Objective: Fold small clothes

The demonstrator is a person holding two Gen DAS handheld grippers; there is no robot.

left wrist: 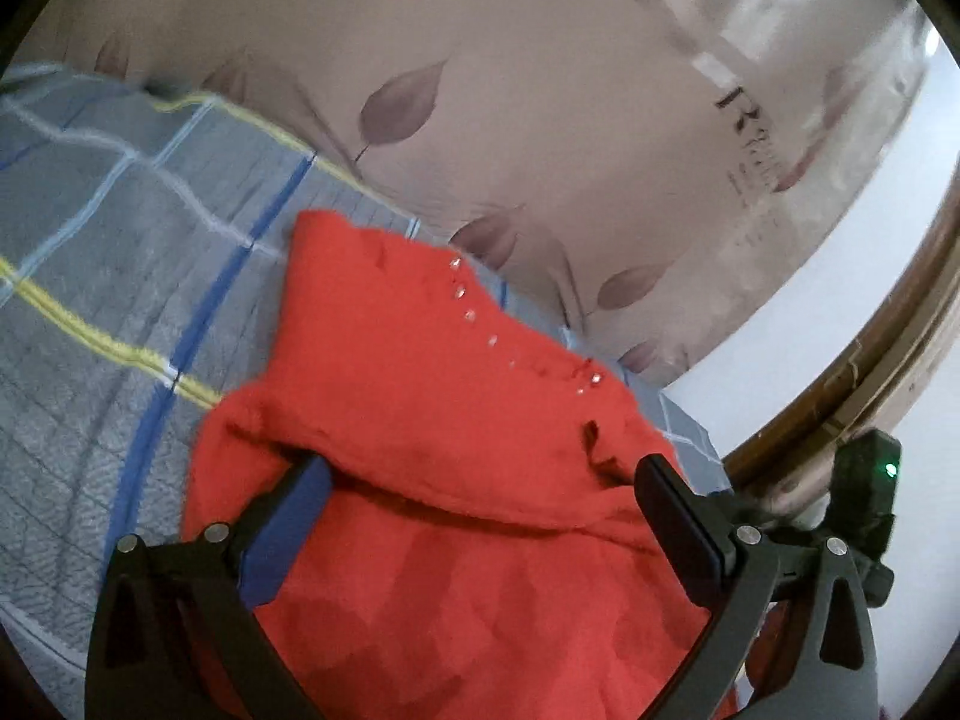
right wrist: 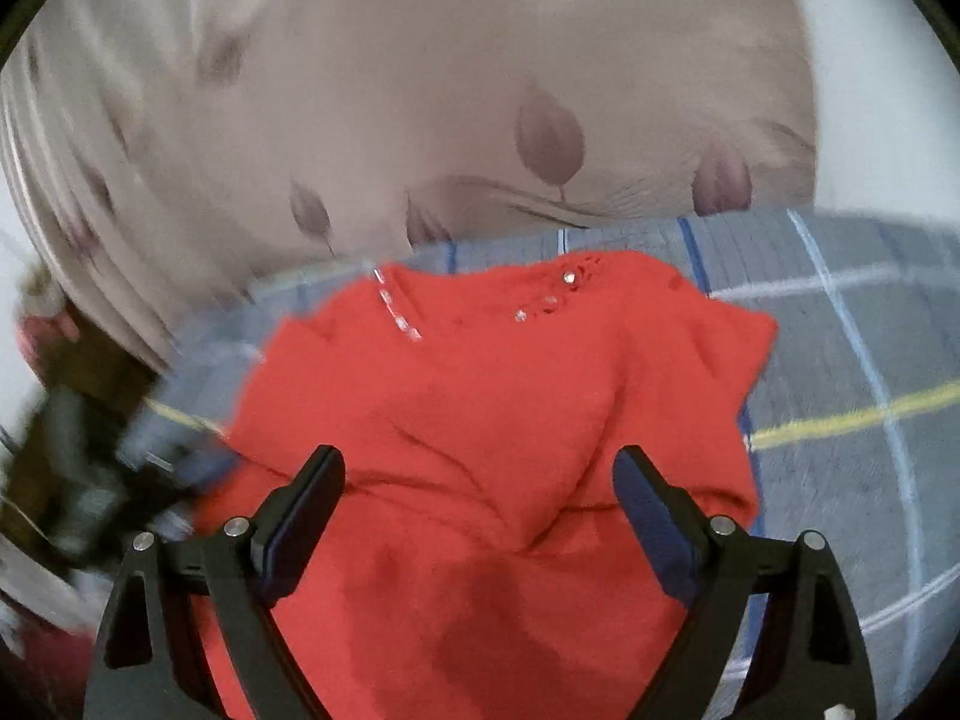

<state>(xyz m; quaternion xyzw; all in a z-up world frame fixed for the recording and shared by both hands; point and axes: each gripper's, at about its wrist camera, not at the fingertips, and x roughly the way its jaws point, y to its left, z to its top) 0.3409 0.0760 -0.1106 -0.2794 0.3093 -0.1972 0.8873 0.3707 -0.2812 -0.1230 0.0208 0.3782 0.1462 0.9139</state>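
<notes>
We judge fold under way, not finished: red fuzzy knit garment (left wrist: 420, 420) with small clear studs lies rumpled on grey quilted plaid bedspread (left wrist: 120, 252). One flap doubled over just ahead of left gripper (left wrist: 480, 480); creases remain.

Left gripper spread wide, straddling garment, pinching nothing. Right gripper (right wrist: 477, 486) likewise spread.

Beyond garment: glossy beige leaf-print mattress (right wrist: 480, 90).
</notes>
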